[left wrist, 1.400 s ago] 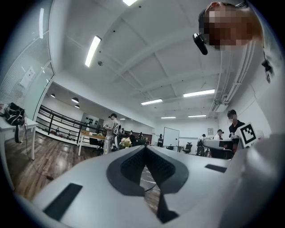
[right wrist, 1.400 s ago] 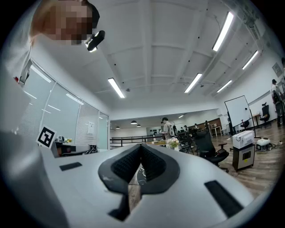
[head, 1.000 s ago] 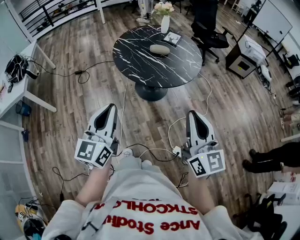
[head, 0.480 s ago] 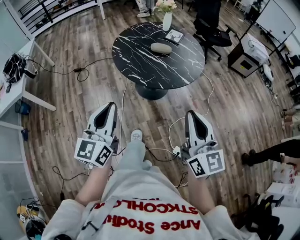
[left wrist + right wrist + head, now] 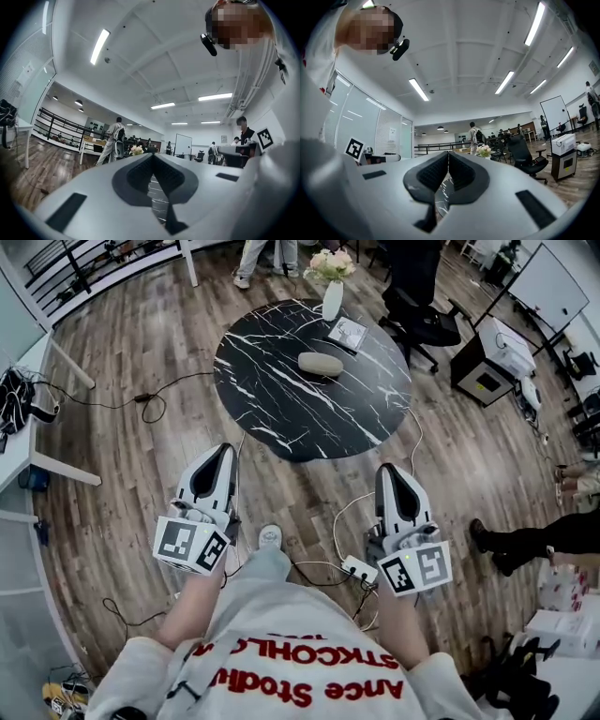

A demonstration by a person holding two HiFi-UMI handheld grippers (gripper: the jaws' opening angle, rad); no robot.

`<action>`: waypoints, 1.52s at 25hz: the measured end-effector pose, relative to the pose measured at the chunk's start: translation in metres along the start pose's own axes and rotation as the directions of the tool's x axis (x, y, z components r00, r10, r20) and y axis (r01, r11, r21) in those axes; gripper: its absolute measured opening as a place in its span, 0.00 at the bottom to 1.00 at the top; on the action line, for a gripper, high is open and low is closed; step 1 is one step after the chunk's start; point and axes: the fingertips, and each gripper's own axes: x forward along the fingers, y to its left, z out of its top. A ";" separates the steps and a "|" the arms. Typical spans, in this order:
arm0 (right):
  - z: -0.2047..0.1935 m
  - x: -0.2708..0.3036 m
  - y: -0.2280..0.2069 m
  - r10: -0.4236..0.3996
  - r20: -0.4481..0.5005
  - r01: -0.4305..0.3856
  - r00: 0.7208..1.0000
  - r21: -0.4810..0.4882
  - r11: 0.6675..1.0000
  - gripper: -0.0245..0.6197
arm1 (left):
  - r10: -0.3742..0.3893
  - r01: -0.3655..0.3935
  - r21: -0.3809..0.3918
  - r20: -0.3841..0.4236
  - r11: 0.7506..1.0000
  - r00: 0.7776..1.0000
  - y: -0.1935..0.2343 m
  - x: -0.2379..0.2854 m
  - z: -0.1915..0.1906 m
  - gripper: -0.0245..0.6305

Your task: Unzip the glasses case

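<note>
Head view, items as found:

- Left gripper [image 5: 224, 452]: jaws pressed together, nothing between them, pointing forward over the wood floor.
- Right gripper [image 5: 387, 468]: jaws likewise together and empty, beside the left one, pointing the same way.
- Glasses case [image 5: 321, 363]: grey, oval, zipped closed; lies well ahead of both grippers, between their lines, untouched.
- Round black marble table [image 5: 265, 412]: bears the case; its near edge is just ahead of the gripper tips.
- Vase of flowers [image 5: 332, 294] and a small framed card [image 5: 348, 334]: on the table, beyond the case.
- Power strip [image 5: 359, 568]: on the floor just left of the right gripper.
</note>
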 end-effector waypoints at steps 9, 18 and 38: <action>-0.006 0.096 -0.026 -0.043 -0.004 0.043 0.999 -0.002 0.999 0.06 | -0.062 0.062 -0.001 -0.015 0.998 0.998 0.068 0.095 0.002 0.05; -0.021 0.148 -0.061 -0.050 -0.039 0.051 0.998 0.019 0.999 0.06 | -0.057 0.055 -0.029 -0.041 0.998 0.998 0.093 0.151 -0.011 0.05; -0.035 0.316 -0.250 0.109 -0.070 -0.105 0.992 0.049 0.993 0.06 | 0.114 -0.114 -0.002 -0.062 0.993 0.992 0.129 0.338 -0.049 0.05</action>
